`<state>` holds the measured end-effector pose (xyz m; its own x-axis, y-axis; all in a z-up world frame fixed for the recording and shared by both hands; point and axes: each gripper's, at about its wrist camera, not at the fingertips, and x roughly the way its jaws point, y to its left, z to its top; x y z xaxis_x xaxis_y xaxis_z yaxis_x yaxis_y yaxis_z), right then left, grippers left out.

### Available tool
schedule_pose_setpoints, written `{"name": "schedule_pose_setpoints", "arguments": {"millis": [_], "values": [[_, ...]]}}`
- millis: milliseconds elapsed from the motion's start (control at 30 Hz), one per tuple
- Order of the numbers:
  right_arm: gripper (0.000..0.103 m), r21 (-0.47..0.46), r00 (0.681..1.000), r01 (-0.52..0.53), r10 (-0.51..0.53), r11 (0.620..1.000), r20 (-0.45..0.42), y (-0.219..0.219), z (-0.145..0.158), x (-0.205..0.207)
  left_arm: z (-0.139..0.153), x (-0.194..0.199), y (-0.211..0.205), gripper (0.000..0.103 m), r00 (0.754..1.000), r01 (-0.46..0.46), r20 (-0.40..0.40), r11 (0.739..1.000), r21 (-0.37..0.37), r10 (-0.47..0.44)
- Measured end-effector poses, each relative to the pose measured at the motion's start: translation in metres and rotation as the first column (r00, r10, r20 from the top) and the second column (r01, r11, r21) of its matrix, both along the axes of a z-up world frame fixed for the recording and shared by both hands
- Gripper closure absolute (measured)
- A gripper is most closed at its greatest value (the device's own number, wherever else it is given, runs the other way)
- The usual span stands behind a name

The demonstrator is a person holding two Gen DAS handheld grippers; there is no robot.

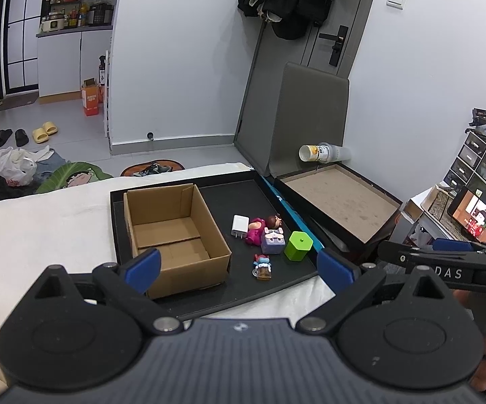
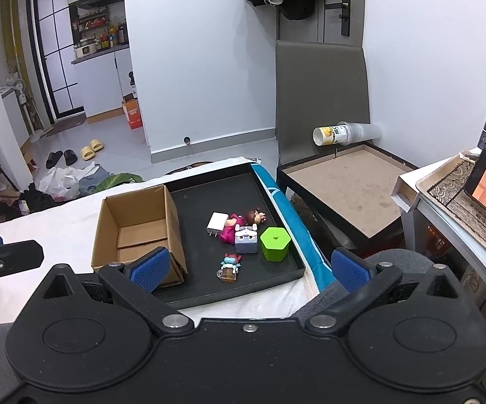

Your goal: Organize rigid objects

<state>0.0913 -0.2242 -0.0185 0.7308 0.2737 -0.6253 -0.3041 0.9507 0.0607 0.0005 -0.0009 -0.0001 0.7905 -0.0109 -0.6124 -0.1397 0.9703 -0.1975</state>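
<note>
Both grippers hang above the near edge of a black tray (image 2: 286,262) that lies on a white-covered surface, and neither grips anything.

In the left wrist view, the left gripper (image 1: 237,267) has its blue-padded fingers (image 1: 143,267) spread wide. An open cardboard box (image 1: 175,235) sits in the centre of the frame, at the left of the tray, with its near corner just behind the left pad. The small objects lie right of centre, beyond and between the two pads and clear of both: a white charger (image 1: 239,225), a pink doll (image 1: 259,229) lying down, a purple cube toy (image 1: 272,240) against it, a green hexagonal container (image 1: 298,245) at the right, and nearest the camera a small blue-haired figure (image 1: 263,267).

In the right wrist view, the right gripper (image 2: 249,269) is likewise wide open, its pads (image 2: 150,268) low in the frame. The same cluster appears at centre: charger (image 2: 217,223), doll (image 2: 243,224), cube (image 2: 247,241), green container (image 2: 274,244) and the little figure (image 2: 231,267), which lies between the pads. It looks apart from the others, though the fisheye makes this hard to judge. The box (image 2: 138,232) stands at centre left.

A cup (image 2: 337,134) lies on its side in the upper right.
</note>
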Motion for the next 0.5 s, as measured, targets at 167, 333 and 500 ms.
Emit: {"name": "schedule_pose_setpoints", "arguments": {"millis": [167, 333, 500], "values": [[0.000, -0.001, 1.000, -0.002, 0.002, 1.000, 0.005, 0.0002, 0.0007, 0.0001, -0.0009, 0.0001, -0.0011, 0.004, 1.000, 0.000, -0.003, 1.000, 0.002, 0.000], [0.000, 0.000, 1.000, -0.001, 0.001, 1.000, 0.002, 0.0009, 0.0003, -0.0006, -0.0011, 0.0003, -0.0010, 0.004, 1.000, 0.000, -0.002, 1.000, 0.002, 0.000], [0.000, 0.002, 1.000, -0.004, 0.004, 1.000, 0.003, 0.0007, 0.0006, -0.0015, -0.0013, -0.0001, -0.0009, 0.004, 1.000, -0.001, -0.003, 1.000, 0.002, 0.001]]}}
